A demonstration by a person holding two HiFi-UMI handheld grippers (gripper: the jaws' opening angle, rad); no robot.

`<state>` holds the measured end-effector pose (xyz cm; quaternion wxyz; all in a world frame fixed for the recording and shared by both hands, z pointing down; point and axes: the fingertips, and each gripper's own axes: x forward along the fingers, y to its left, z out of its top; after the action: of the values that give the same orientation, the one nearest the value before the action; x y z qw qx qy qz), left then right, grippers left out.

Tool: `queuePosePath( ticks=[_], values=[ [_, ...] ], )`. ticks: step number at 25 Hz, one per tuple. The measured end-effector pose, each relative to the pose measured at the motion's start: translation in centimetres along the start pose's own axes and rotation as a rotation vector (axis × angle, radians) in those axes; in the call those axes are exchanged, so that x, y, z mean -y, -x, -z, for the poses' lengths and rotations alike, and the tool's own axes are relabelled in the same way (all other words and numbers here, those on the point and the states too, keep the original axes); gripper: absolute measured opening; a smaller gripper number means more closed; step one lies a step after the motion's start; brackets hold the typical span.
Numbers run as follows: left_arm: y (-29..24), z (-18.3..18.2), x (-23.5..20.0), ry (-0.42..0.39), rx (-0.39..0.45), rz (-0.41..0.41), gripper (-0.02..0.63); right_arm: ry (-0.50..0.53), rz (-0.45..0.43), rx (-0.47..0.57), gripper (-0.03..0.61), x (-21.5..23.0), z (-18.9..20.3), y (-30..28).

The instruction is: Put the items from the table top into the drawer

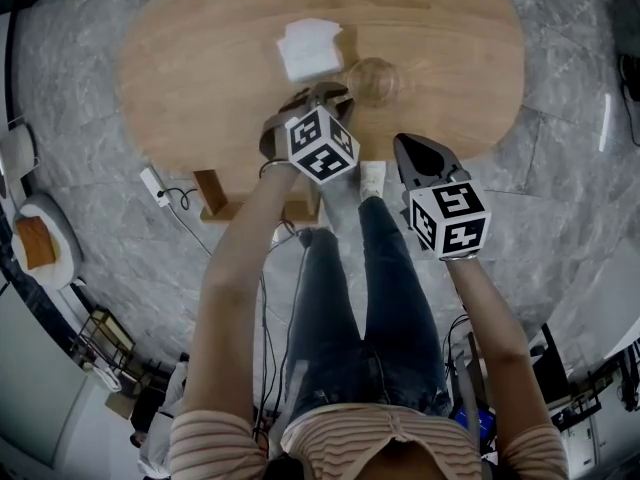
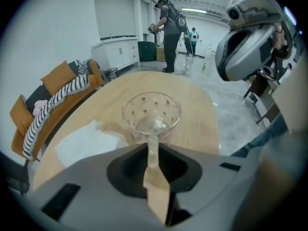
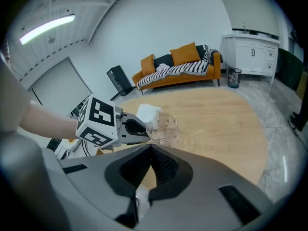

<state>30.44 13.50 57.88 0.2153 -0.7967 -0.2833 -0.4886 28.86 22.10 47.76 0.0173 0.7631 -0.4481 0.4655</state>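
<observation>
A clear glass cup with small dots stands on the oval wooden table, near its front edge. My left gripper reaches it from the left and is shut on the cup's thin glass handle, which sits pinched between the jaw tips; the bowl rises just beyond them. A white folded napkin lies flat behind and left of the cup. My right gripper hovers over the table's front edge to the right of the cup, jaws together on nothing. No drawer shows in any view.
An orange sofa with a striped throw stands beyond the table, and a white cabinet at the far right. Two people stand far off. A power strip and cables lie on the marble floor by the table leg.
</observation>
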Motion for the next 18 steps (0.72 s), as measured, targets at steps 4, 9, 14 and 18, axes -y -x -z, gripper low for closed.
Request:
queuePosePath(
  ticks=[4,9,14,18],
  values=[
    [0.4,0.2,0.4,0.061,0.024,-0.028,0.060,-0.005,0.007,-0.005,0.009,0.4,0.2,0.1],
    [1.2,0.5,0.8,0.151,0.056,-0.070,0.057,0.001,0.008,-0.009,0.009,0.5,0.2,0.3],
    [2.9,0.1,0.9,0.251,0.113,-0.118,0.057,0.015,0.011,-0.017,0.009,0.6,0.3,0.7],
    [4.7,0.1,0.5,0.319,0.153,-0.155,0.057,0.038,0.003,-0.022,0.009,0.0,0.0,0.8]
  ],
)
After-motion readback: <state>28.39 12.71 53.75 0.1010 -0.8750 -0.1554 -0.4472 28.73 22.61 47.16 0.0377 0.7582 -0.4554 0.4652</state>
